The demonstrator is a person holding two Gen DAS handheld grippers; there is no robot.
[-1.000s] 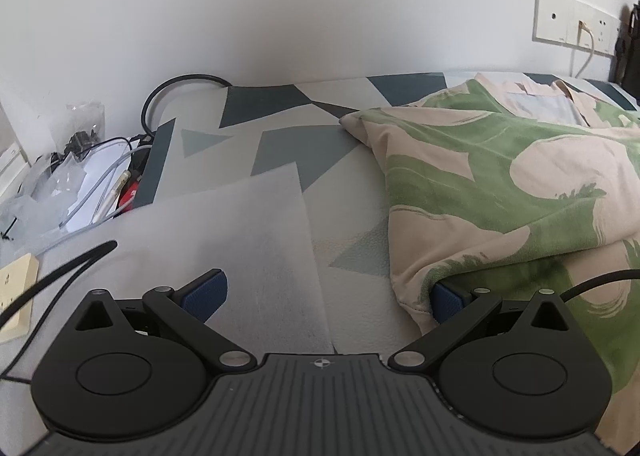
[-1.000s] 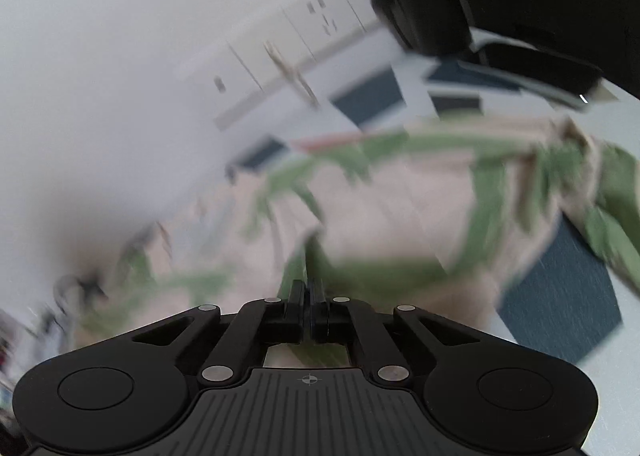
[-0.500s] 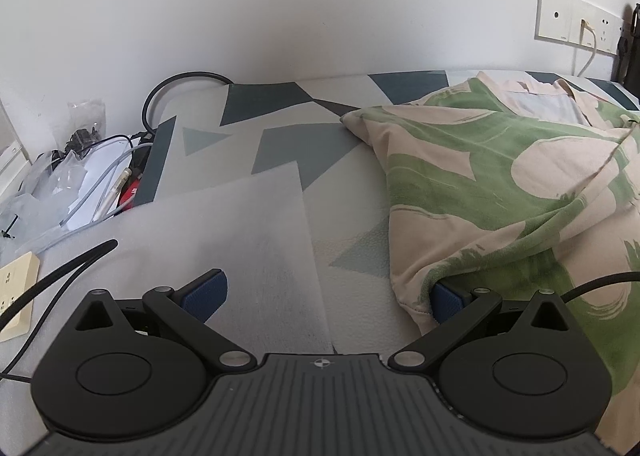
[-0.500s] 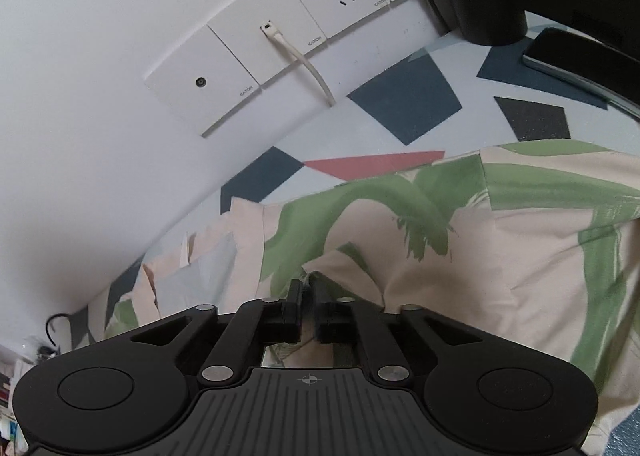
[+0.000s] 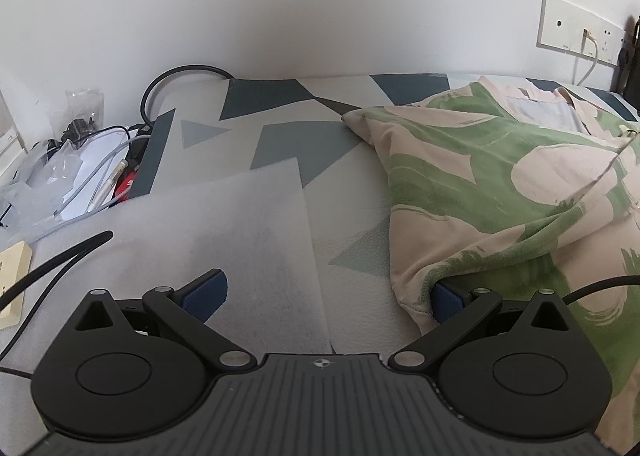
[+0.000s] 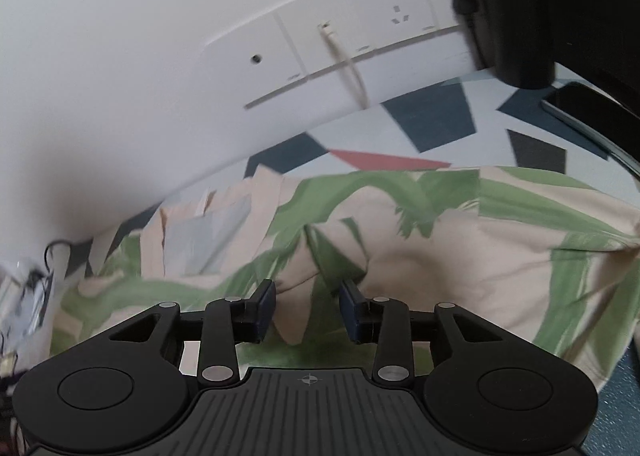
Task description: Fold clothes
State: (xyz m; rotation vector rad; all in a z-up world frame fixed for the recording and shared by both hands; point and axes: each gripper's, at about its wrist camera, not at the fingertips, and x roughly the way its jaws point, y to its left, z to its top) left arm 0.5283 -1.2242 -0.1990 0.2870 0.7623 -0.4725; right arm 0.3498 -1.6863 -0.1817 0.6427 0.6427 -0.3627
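A green-and-cream leaf-print shirt (image 5: 500,192) lies rumpled on a table under a geometric-patterned cloth (image 5: 280,128), filling the right side of the left wrist view and running off its right edge. The left gripper (image 5: 326,294) hangs low over the table with its jaws spread wide; its left blue pad (image 5: 204,292) sits above a pale translucent sheet (image 5: 224,224), while the right pad (image 5: 446,302) is half hidden under the shirt's near hem, and whether it touches the fabric cannot be told. In the right wrist view, smeared by motion, the right gripper (image 6: 307,306) has its jaws opening, with a loose fold of the shirt (image 6: 460,256) standing between the pads, neither visibly pressing on it. Wall sockets (image 6: 352,40) with a white cable (image 6: 348,68) plugged in sit behind; a dark blurred object cuts off the top right corner, and a phone (image 6: 580,104) lies beneath it. At far left, a clutter of cables and plastic bags (image 5: 72,176) is hard to make out.
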